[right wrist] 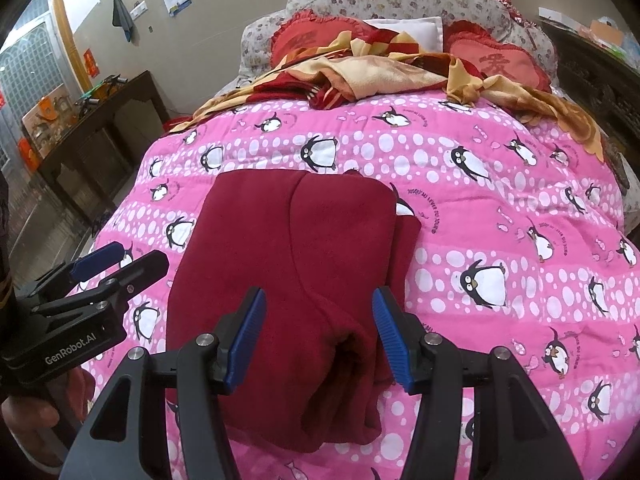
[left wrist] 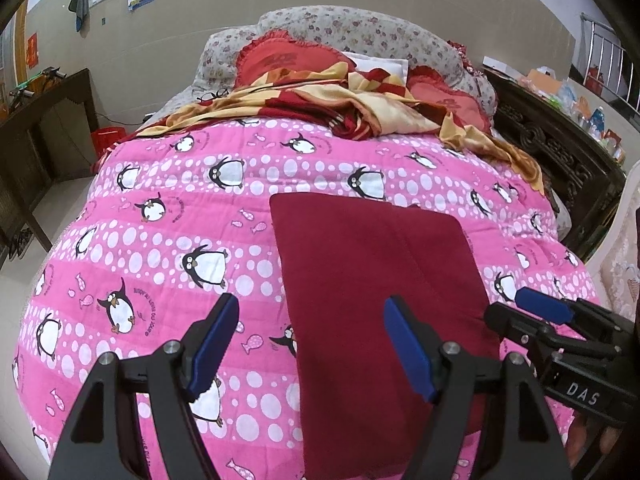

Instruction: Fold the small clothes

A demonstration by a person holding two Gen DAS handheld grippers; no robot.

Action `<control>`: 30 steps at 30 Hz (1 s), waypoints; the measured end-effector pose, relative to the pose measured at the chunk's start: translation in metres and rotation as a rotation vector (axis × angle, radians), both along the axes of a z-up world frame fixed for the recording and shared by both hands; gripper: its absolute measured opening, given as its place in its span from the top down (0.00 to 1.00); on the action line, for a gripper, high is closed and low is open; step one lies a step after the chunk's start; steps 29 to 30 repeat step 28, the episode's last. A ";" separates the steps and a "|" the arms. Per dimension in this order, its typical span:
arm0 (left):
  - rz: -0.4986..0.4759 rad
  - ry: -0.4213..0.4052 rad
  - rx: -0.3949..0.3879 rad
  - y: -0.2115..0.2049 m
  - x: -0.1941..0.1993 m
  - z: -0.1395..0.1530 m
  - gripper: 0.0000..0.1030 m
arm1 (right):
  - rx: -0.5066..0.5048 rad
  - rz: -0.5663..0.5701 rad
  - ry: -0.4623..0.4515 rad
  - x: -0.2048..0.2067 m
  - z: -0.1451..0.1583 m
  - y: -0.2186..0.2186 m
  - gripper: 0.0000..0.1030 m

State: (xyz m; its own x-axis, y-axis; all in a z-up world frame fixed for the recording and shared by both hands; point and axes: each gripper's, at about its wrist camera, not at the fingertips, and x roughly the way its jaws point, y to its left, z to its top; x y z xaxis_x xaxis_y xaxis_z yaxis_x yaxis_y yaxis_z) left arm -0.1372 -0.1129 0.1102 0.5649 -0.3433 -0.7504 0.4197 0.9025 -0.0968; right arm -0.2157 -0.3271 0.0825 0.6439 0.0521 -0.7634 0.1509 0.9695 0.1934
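Garment: dark red folded cloth (left wrist: 376,280) lying flat on the pink penguin quilt (left wrist: 160,248), centre of frame.
Left gripper (left wrist: 312,344): jaws spread, empty, above the cloth's lower left edge.
Right gripper (right wrist: 320,336): jaws spread, empty, over the cloth's near end.

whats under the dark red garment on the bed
The dark red garment lies on the pink penguin quilt, which shows all around it. Anything else beneath the garment is covered.

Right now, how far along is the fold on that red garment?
The dark red garment already lies folded into a compact rectangle on the pink penguin quilt. Nothing is in hand: left gripper and right gripper are open above it. Any further fold remains.
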 end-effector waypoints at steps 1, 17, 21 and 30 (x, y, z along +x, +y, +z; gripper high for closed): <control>0.000 0.000 -0.001 0.000 0.000 0.000 0.24 | 0.001 0.000 0.001 0.000 0.000 0.000 0.19; -0.001 0.009 0.011 -0.001 0.002 -0.008 0.24 | 0.011 0.004 0.018 0.005 -0.006 0.002 0.19; 0.001 0.007 0.007 -0.001 0.002 -0.008 0.24 | 0.012 -0.002 0.025 0.006 -0.008 0.001 0.19; -0.006 -0.005 -0.004 0.007 0.008 -0.012 0.24 | 0.020 -0.012 0.044 0.008 -0.015 -0.006 0.19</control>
